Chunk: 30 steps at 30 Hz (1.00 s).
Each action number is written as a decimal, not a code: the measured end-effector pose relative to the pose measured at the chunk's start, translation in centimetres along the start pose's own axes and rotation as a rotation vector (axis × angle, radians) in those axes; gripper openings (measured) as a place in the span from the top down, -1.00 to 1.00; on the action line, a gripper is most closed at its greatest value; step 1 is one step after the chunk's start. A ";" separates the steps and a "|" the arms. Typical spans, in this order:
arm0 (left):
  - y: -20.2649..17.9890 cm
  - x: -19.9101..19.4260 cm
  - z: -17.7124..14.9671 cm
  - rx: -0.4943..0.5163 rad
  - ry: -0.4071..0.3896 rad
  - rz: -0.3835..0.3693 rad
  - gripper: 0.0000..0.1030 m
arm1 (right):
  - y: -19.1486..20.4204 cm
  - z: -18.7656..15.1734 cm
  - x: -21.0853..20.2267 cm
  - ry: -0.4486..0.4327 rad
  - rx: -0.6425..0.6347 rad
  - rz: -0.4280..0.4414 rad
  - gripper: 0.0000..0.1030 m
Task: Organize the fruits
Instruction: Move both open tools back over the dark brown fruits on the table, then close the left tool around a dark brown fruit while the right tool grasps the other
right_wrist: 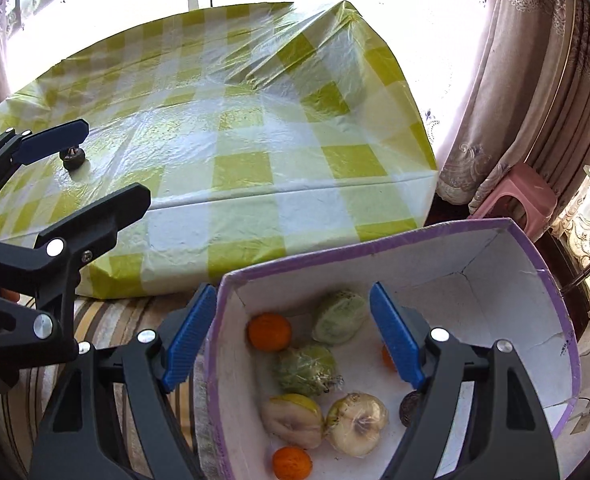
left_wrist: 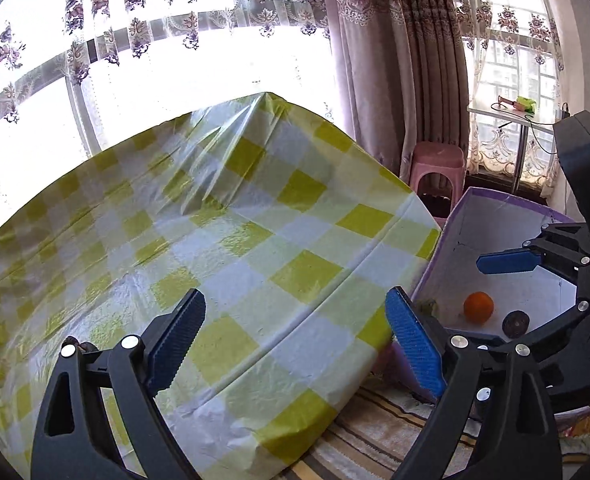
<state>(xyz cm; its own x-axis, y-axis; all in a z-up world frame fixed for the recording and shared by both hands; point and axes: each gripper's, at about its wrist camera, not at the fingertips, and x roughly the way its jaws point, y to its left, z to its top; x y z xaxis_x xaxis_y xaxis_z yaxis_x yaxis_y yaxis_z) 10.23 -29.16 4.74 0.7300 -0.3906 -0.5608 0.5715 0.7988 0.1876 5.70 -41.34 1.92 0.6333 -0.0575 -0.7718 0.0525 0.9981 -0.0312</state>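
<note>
A white box with a purple rim (right_wrist: 551, 280) stands on the floor beside the table and holds several fruits: oranges (right_wrist: 269, 331), green wrapped fruits (right_wrist: 339, 318), pale wrapped fruits (right_wrist: 355, 424) and a dark round fruit (right_wrist: 409, 402). My right gripper (right_wrist: 295, 336) is open and empty above the box. A small dark mangosteen (right_wrist: 73, 158) sits on the checked table (right_wrist: 255, 128). My left gripper (left_wrist: 295, 340) is open and empty over the table's near edge; in the right wrist view its blue finger (right_wrist: 51, 140) hovers just over the mangosteen. The box (left_wrist: 495, 216) and an orange (left_wrist: 478, 307) show in the left wrist view.
A pink stool (left_wrist: 439, 168) stands past the table's corner by the curtains (left_wrist: 399, 60). A small white side table (left_wrist: 507, 114) with items is by the window. A striped rug (right_wrist: 107, 320) covers the floor under the box.
</note>
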 end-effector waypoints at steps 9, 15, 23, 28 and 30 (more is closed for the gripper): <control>8.8 -1.0 -0.9 -0.220 0.031 0.071 -0.71 | 4.8 3.5 0.7 -0.061 0.020 0.040 -0.53; 13.7 -1.4 -1.8 -0.316 0.035 0.124 -0.71 | 8.2 6.2 2.0 -0.097 0.045 0.080 -0.54; 20.5 -1.6 -4.3 -0.507 0.036 0.176 -0.68 | 12.6 8.5 4.0 -0.151 0.068 0.115 -0.64; 23.4 -1.2 -5.9 -0.600 0.045 0.180 -0.57 | 14.9 9.3 5.6 -0.151 0.040 0.143 -0.66; 24.4 -0.8 -6.5 -0.633 0.051 0.178 -0.55 | 15.8 9.5 6.2 -0.149 0.029 0.157 -0.66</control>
<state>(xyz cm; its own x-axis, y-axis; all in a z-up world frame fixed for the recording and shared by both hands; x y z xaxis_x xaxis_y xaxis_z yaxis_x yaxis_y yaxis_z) 21.13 -6.43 4.57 0.7654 -0.2177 -0.6056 0.1013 0.9701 -0.2208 17.82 -26.16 2.72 0.7426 0.0943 -0.6631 -0.0351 0.9942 0.1020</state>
